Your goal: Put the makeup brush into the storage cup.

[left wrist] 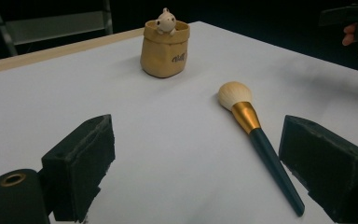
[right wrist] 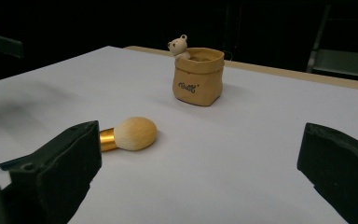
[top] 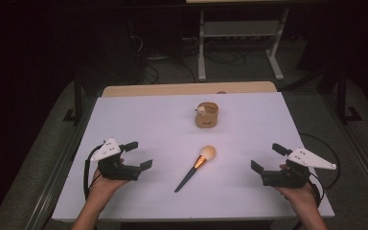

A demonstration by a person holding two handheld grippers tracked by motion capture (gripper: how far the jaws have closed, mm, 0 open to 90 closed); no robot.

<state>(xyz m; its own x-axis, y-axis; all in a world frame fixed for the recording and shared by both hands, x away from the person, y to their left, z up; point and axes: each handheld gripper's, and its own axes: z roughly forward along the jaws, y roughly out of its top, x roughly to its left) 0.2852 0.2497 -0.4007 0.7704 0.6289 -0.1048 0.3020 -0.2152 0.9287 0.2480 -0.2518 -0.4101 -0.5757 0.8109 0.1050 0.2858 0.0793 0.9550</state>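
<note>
A cream-tipped brush [top: 195, 166] with gold ferrule and dark teal handle; tan pouch [top: 206, 115]; white table [top: 143, 120].

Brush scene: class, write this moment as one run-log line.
brush: flat on table, untouched | pouch: upright | left hand-held gripper: open | right hand-held gripper: open

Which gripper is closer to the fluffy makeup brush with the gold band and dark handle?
Left. The left gripper sits just left of the brush's handle end, jaws open. The right gripper waits farther off on the brush's other side, also open.
</note>
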